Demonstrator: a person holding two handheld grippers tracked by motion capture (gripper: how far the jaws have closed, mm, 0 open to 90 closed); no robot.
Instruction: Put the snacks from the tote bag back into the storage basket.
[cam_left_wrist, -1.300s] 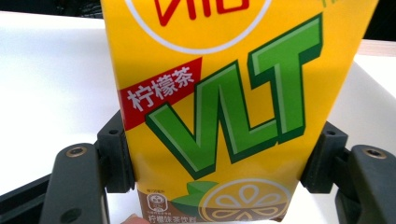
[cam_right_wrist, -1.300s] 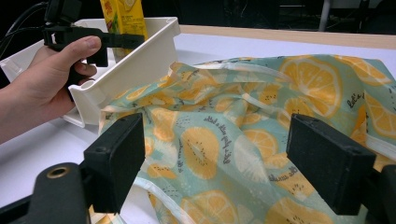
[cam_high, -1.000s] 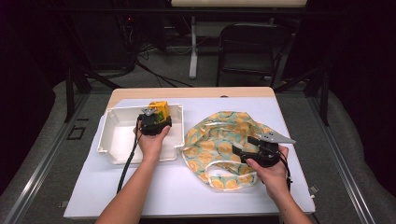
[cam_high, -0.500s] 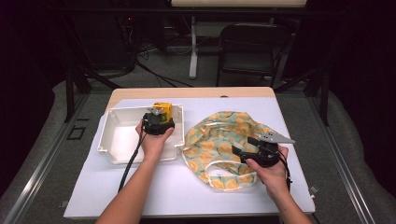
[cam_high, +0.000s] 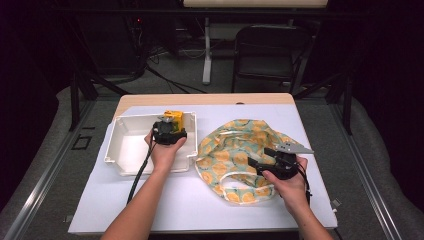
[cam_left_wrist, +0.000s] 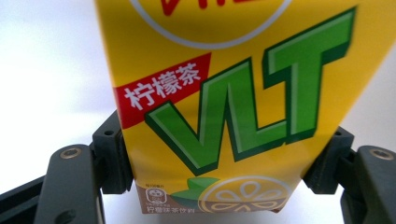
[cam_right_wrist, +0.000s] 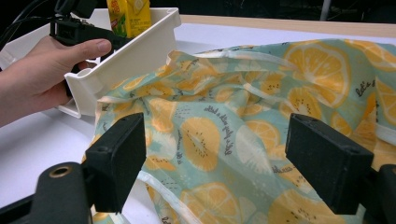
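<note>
A yellow lemon tea carton (cam_high: 176, 117) stands upright at the far right corner of a white plastic bin (cam_high: 125, 150). My left gripper (cam_high: 172, 123) is shut on the carton (cam_left_wrist: 224, 93), with a jaw pressed against each side of it low down. To the right a fabric bag (cam_high: 235, 145) printed with lemon slices lies crumpled on the table. My right gripper (cam_high: 253, 163) hovers over the bag's near right part, open, with nothing between its jaws. In the right gripper view (cam_right_wrist: 217, 158) the bag (cam_right_wrist: 224, 93) spreads ahead, the bin (cam_right_wrist: 140, 46) and carton (cam_right_wrist: 128, 14) beyond.
A white sheet (cam_high: 200, 210) covers the wooden table (cam_high: 210, 98). The bin sits at the left, its right wall touching the bag's edge. A black chair (cam_high: 270, 50) and cables stand on the floor behind the table.
My left gripper has shifted slightly to the right inside the bin with the carton in it. The right gripper has stayed still over the bag.
</note>
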